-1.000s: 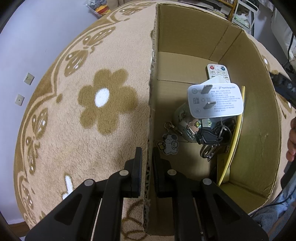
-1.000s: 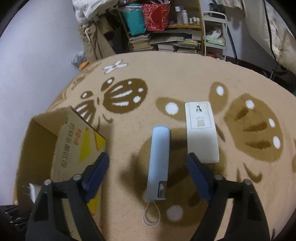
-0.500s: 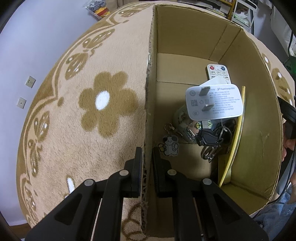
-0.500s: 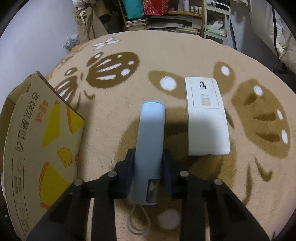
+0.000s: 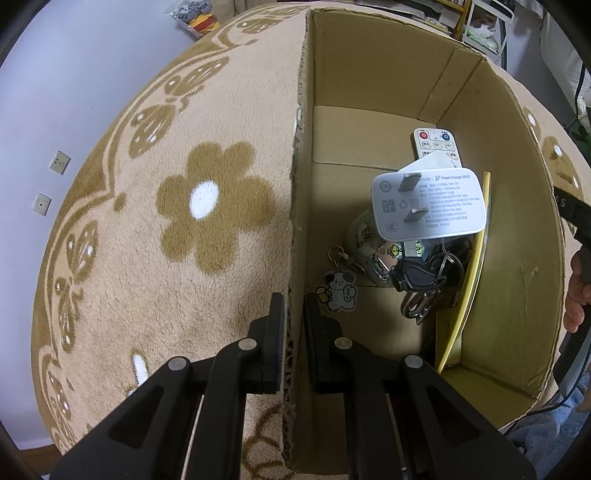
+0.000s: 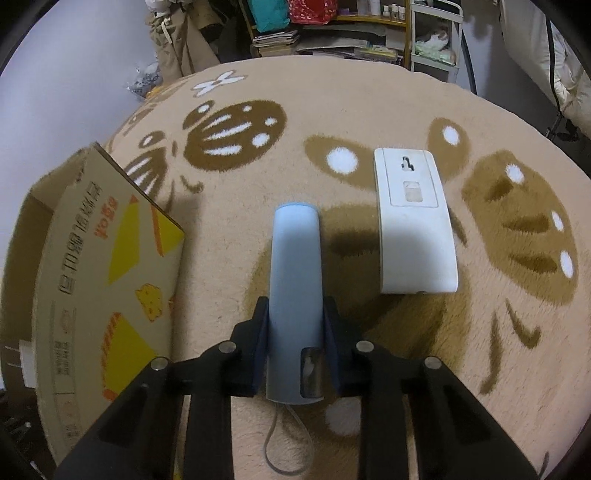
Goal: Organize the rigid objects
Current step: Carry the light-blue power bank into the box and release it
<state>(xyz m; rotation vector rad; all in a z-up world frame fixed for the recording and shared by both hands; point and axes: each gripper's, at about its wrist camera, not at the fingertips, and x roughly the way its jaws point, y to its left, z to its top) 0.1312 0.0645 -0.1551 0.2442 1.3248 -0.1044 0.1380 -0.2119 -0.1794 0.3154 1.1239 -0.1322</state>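
The right tool (image 6: 294, 328) has just closed on the pale blue power bank (image 6: 294, 291); the left tool (image 5: 293, 321) pinches the cardboard box (image 5: 297, 206) wall.

Beige patterned rug (image 6: 369, 110), pale wall (image 5: 74, 74) with sockets (image 5: 60, 161), cluttered shelves (image 6: 332, 26) behind.

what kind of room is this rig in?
Most likely a lived-in home room, probably a bedroom or living room: plush patterned carpet on the floor, cluttered shelves stacked with books and bags, white bedding at the right edge.
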